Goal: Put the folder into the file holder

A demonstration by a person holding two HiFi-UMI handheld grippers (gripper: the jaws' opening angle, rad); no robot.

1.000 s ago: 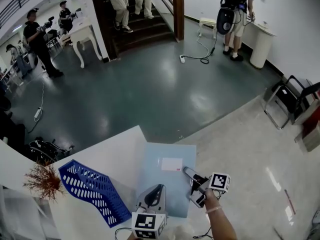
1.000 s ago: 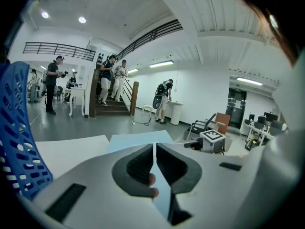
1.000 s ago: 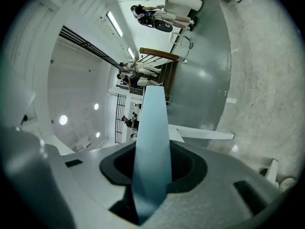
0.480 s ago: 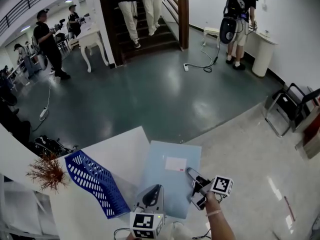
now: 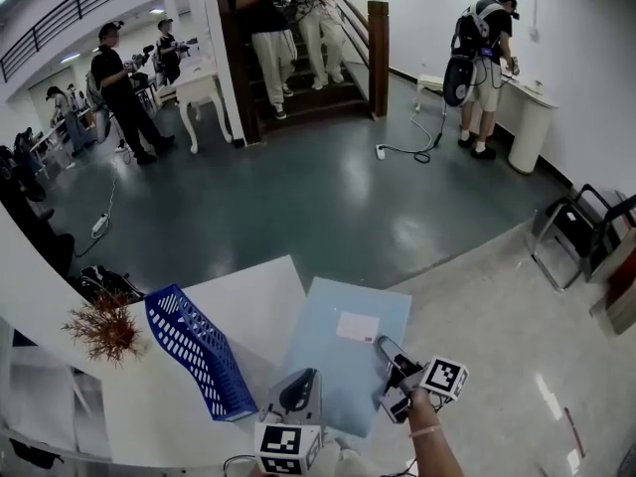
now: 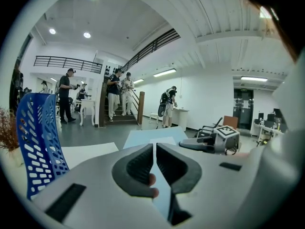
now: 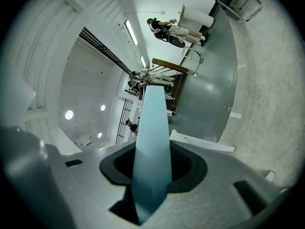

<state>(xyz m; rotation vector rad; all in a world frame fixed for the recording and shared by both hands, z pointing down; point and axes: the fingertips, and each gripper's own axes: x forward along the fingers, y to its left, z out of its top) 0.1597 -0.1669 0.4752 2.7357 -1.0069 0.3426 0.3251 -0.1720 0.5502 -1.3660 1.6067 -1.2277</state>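
The folder (image 5: 343, 361) is held over the right edge of the white worktop (image 5: 253, 296), just right of the blue holder (image 5: 194, 361) and clear of it. The left tool (image 5: 298, 396) pinches its near edge; the right tool (image 5: 388, 349) clamps its right edge.

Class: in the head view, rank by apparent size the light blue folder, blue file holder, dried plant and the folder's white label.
1. light blue folder
2. blue file holder, only slightly smaller; the folder is held nearer the camera, so that gap is unsure
3. dried plant
4. white label
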